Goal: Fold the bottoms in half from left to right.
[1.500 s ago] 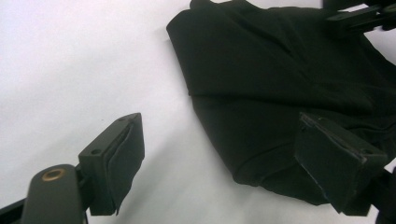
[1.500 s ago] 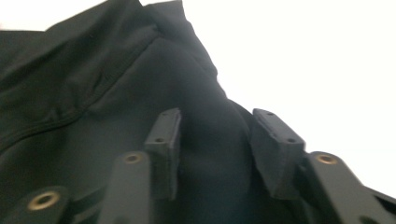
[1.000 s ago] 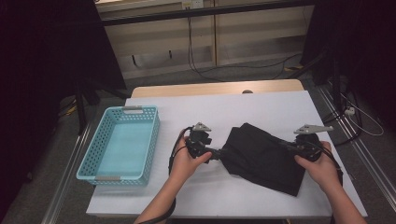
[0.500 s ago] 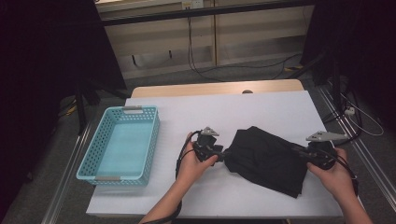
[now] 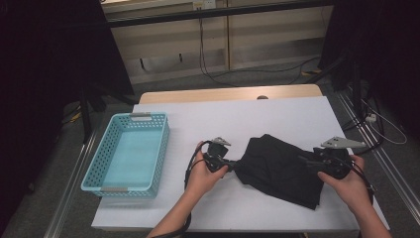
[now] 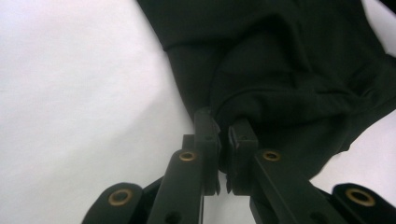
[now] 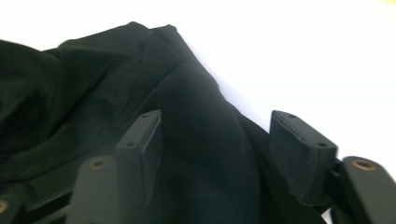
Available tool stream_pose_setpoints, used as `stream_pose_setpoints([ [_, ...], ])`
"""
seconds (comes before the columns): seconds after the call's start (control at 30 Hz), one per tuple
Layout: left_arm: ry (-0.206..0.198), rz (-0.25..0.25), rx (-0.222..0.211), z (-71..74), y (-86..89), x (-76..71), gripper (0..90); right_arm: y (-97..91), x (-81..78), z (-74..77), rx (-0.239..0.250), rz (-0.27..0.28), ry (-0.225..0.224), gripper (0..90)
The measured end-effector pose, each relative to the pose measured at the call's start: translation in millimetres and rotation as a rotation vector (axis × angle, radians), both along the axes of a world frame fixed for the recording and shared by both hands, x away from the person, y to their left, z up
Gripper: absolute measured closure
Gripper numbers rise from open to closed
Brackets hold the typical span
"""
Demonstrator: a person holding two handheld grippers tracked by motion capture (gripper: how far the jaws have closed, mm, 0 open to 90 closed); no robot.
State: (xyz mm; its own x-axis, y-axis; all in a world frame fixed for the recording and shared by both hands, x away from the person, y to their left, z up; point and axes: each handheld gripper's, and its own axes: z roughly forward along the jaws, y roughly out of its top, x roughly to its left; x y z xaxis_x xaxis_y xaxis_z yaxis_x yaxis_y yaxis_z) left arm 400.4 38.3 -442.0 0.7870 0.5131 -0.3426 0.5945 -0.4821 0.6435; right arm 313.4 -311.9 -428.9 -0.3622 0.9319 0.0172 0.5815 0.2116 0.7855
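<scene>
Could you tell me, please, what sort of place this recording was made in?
Probably a lab recording station rather than a home: a white table ringed by black curtains, loose cables on the floor, and metal rails alongside.

One black cloth [image 5: 282, 168], one basket [image 5: 130, 153], two grippers.

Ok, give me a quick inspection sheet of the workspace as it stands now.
Surface: white table, bare around the work.
Job's things: black cloth, crumpled, lying right of centre.
Clutter: light blue basket at the left edge, nothing in it.
Grippers: left gripper has just closed, its fingers pinching the cloth's left edge; right gripper has just opened, cloth lying between its spread fingers, not pressed.
Cables: a black cable loops from the left gripper; more cables on the floor beyond.
Surroundings: dark curtains either side, pale panels behind.
</scene>
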Motion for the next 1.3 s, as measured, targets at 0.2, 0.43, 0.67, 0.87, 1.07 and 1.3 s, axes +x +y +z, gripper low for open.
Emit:
stream_pose_setpoints([
  [0.2,0.000,0.064,-0.016,7.3,30.1,14.1,85.6,0.9,1.2,-0.8,0.016,-0.006,-0.003,27.8],
  [0.43,-0.012,0.050,-0.014,6.0,42.9,20.4,85.1,20.6,17.7,0.4,0.029,0.036,0.001,29.6],
  [0.67,-0.035,0.048,-0.004,7.0,40.7,16.8,85.0,47.1,47.2,-6.1,0.010,0.100,0.014,41.5],
  [0.87,-0.047,0.049,0.011,6.2,40.2,14.7,85.0,68.7,72.6,-9.1,0.026,0.142,0.026,52.6],
  [1.07,-0.048,0.047,0.023,2.5,39.9,13.8,84.9,90.4,87.5,-18.8,0.014,0.190,0.062,63.5],
  [1.3,-0.053,0.057,0.023,0.9,39.4,12.7,83.8,88.7,89.4,-23.5,0.051,0.223,0.102,84.7],
])
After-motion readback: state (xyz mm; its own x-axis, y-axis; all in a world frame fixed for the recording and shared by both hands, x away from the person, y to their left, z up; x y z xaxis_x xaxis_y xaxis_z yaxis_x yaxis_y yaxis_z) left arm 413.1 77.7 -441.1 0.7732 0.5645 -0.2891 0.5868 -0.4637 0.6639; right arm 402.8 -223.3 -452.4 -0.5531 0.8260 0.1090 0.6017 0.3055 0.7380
